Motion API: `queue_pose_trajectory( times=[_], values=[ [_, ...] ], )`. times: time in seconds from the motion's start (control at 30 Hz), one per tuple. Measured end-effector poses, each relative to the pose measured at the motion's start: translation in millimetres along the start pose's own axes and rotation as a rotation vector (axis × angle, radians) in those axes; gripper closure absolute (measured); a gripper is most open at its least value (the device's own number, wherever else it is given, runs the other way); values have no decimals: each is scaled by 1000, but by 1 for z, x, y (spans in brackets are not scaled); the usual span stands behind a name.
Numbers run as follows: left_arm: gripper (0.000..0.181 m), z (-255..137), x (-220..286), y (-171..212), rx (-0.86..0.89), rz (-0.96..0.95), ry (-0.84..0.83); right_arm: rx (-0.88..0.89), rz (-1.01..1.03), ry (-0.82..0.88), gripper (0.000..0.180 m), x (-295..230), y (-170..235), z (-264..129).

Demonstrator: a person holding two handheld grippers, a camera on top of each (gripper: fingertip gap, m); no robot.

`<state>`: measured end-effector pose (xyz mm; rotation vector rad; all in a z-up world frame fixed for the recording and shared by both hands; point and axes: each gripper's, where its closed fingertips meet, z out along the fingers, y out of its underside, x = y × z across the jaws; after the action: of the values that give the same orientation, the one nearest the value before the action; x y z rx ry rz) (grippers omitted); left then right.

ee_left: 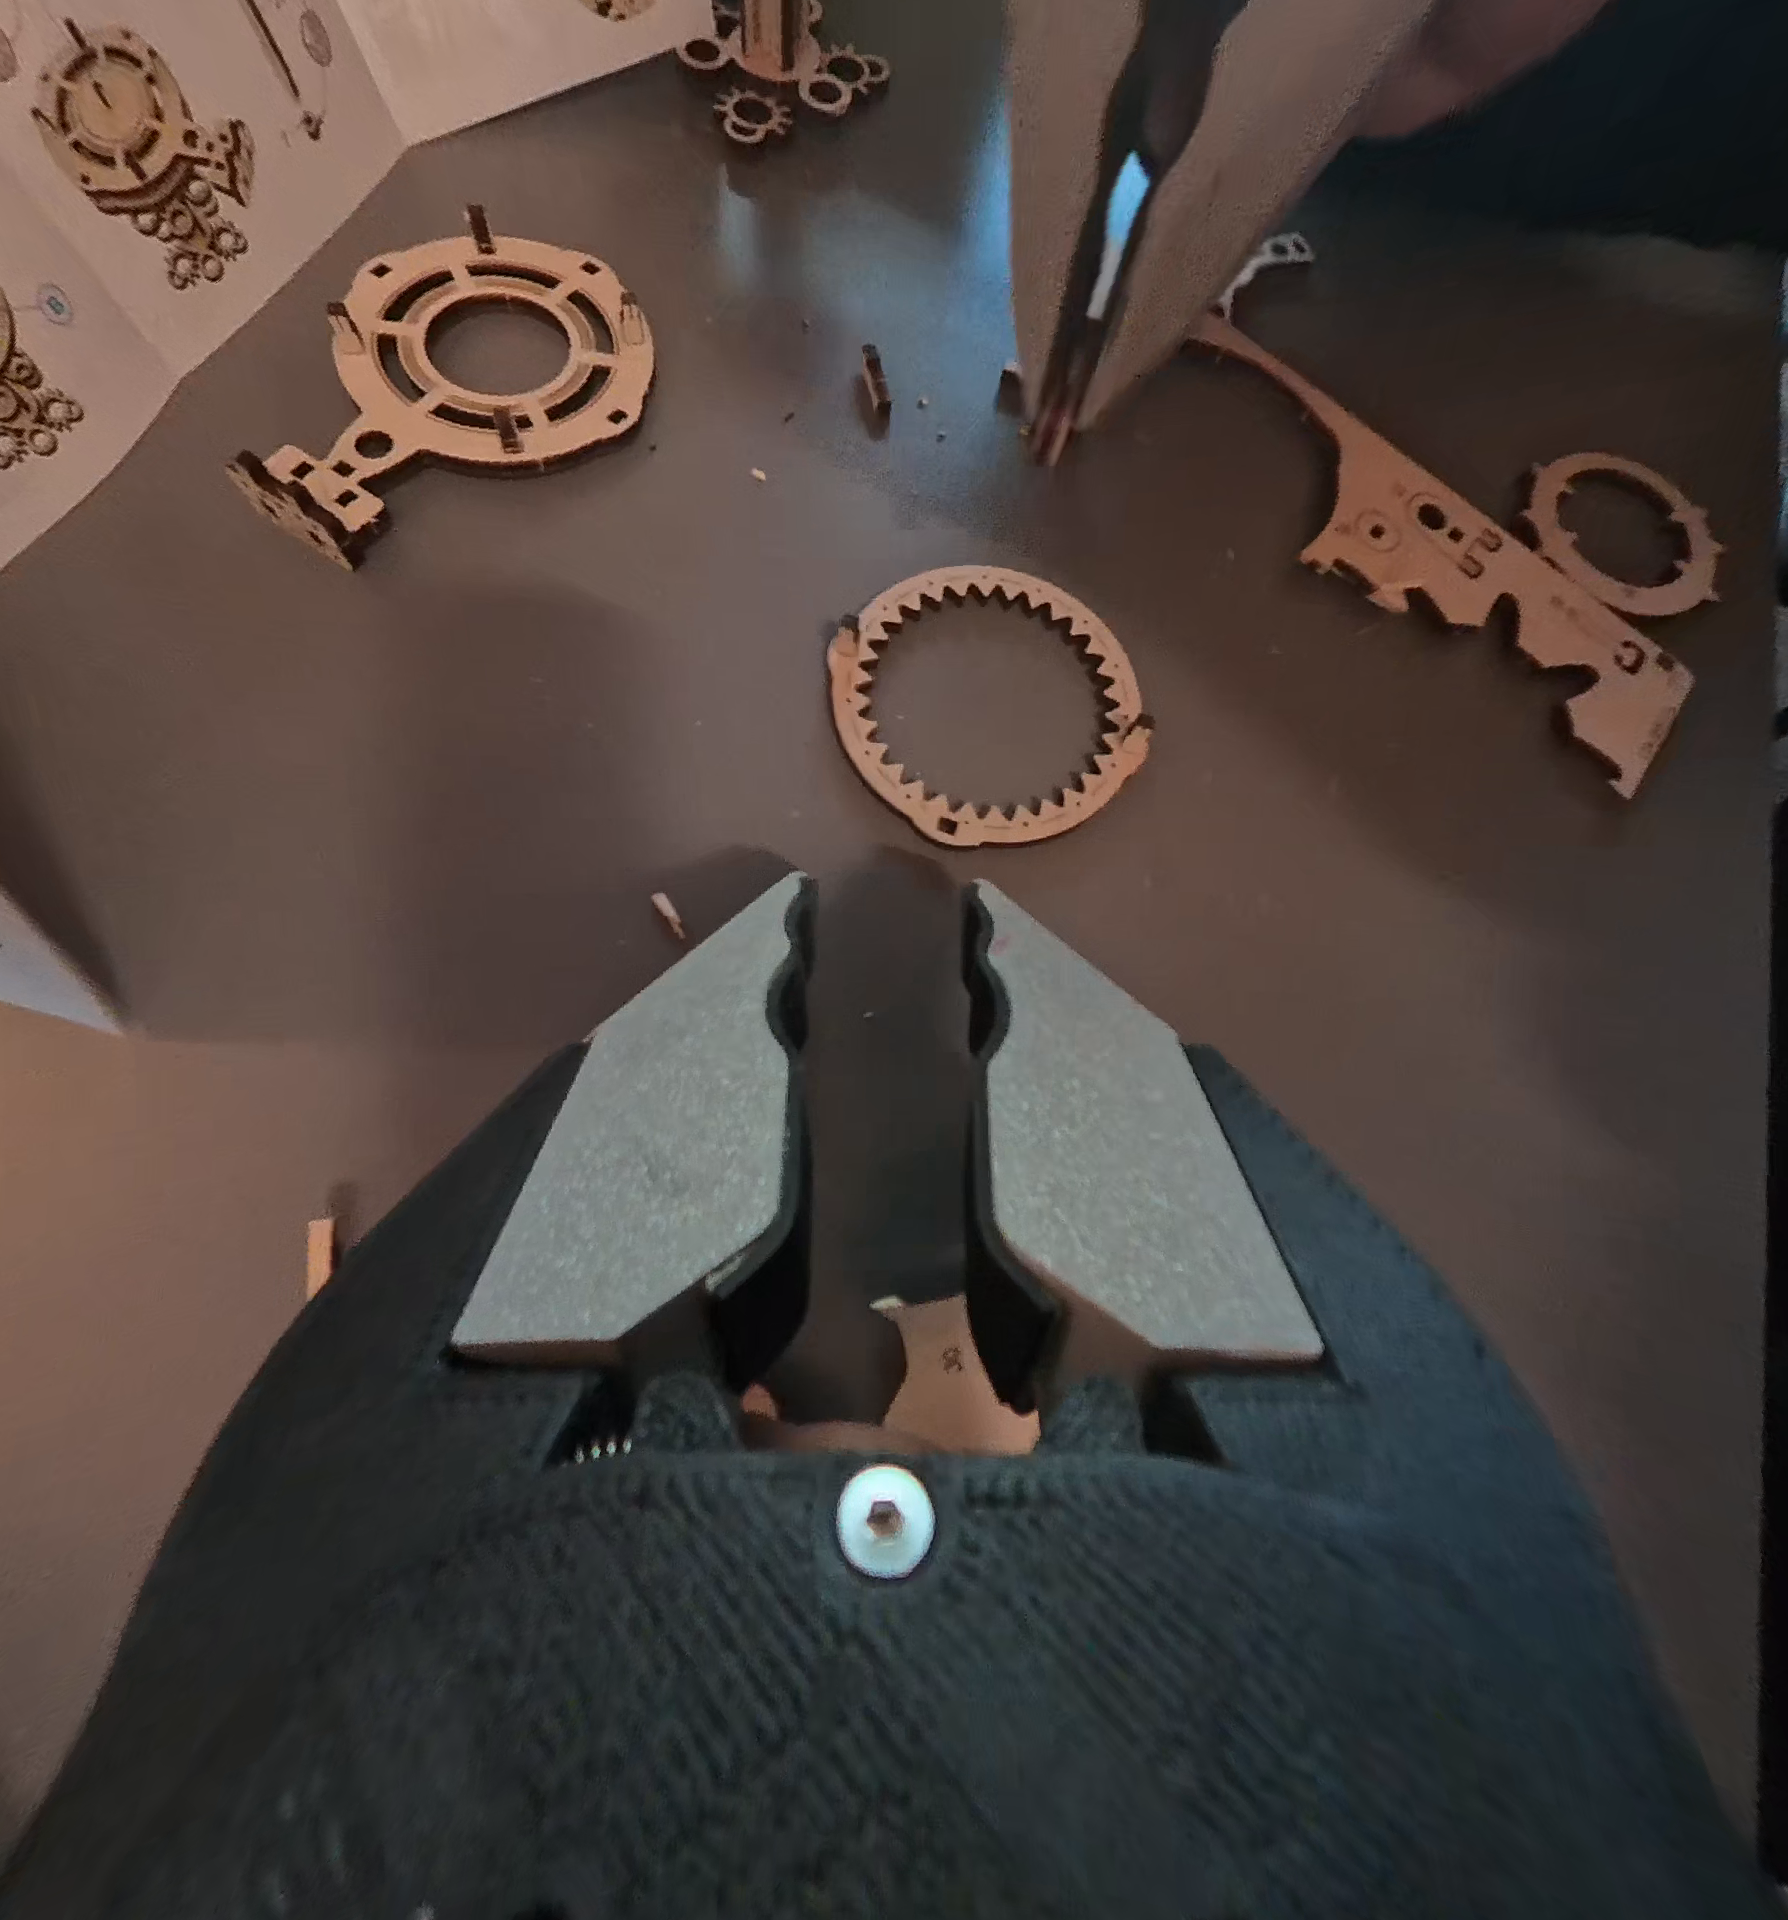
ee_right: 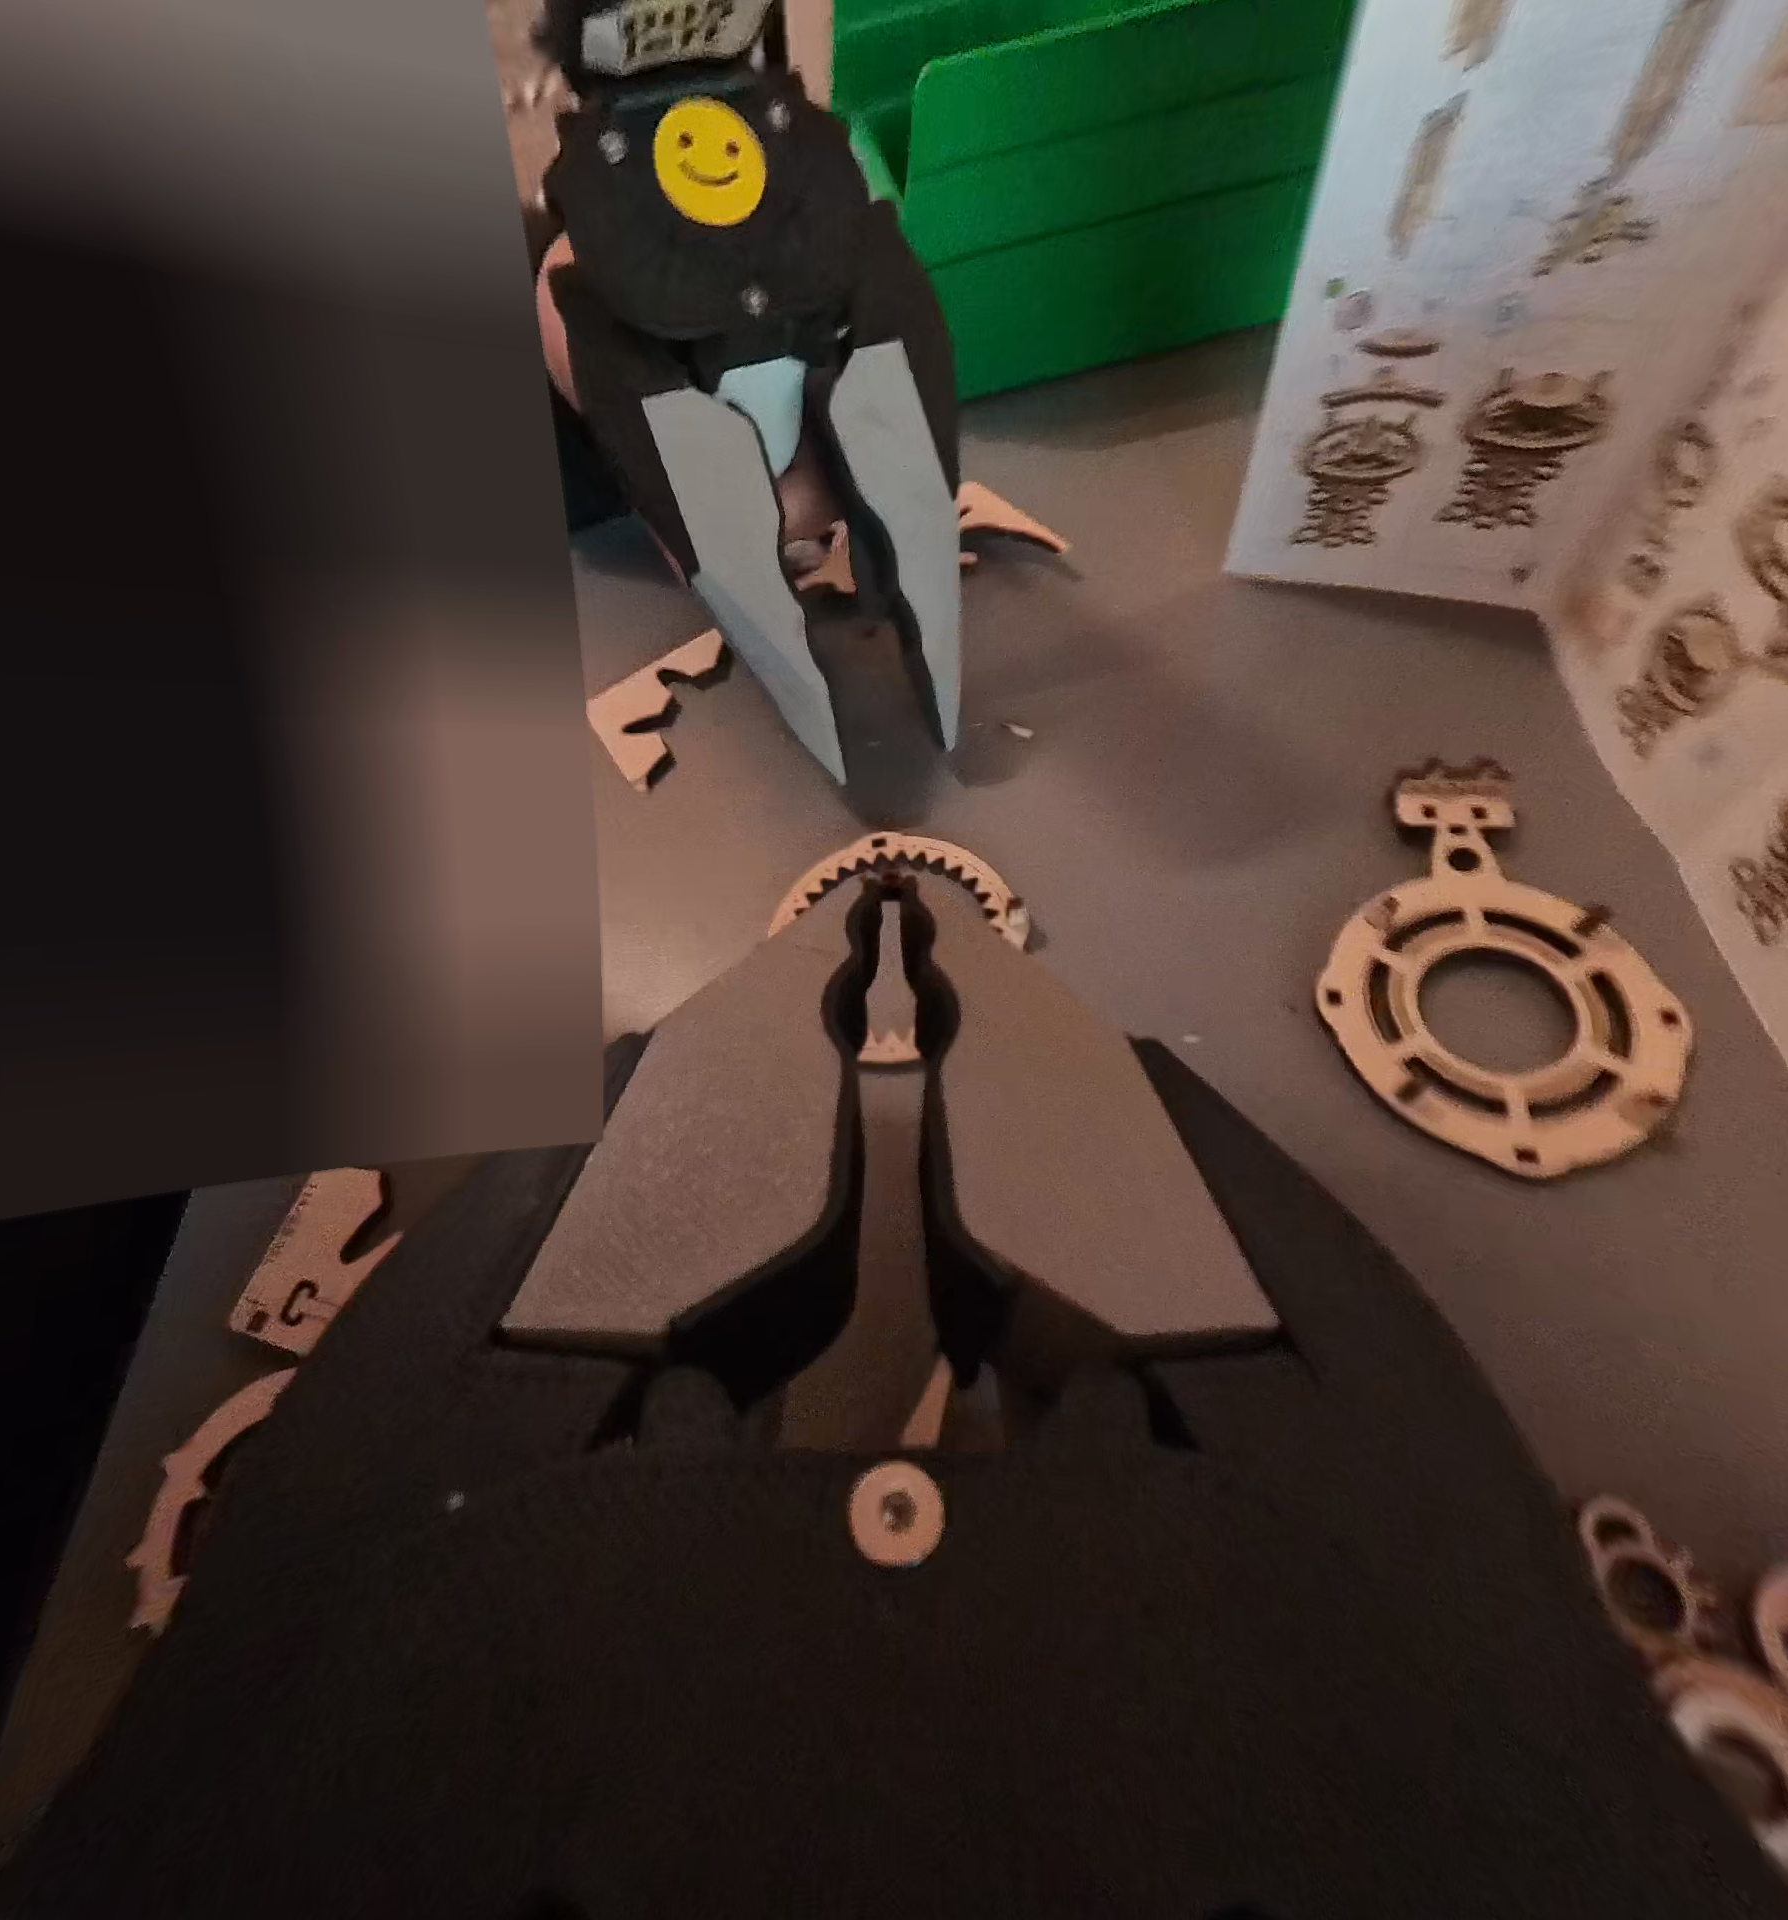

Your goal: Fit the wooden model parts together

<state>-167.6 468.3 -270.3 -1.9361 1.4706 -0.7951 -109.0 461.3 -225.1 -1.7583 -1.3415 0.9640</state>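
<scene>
I see the toothed wooden ring lying flat just ahead of my left fingers; the slotted round frame lies flat far beyond, leftward.

Left wrist view: camera behind the left gripper, looking steeply down along its fingers at the dark worktop, close above it, facing the far edge where the instruction sheet stands at the left corner. Right wrist view: camera behind the right gripper, lower and nearer the surface, facing the opposite way toward the green box. Both views share the middle of the worktop: toothed ring, round slotted plate, and each shows the other gripper.
</scene>
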Motion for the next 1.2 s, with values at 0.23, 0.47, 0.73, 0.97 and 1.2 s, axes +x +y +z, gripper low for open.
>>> queue_pose_trajectory(
  times=[0.23,0.47,0.73,0.97,1.2],
  values=[
    [158,6,4,6,-33,63,-18,-252,-99,-94,179,-2,11,50],
    [160,5,1,6,-27,48,-15,-349,-182,-148,179,-4,12,66],
    [160,5,1,7,-28,59,-26,-370,-155,-162,179,-4,16,63],
    [160,5,1,6,-29,63,-28,-436,-90,-135,179,-2,18,62],
    [160,6,3,6,-28,64,-27,-490,-120,-107,179,-1,21,61]
  ],
)
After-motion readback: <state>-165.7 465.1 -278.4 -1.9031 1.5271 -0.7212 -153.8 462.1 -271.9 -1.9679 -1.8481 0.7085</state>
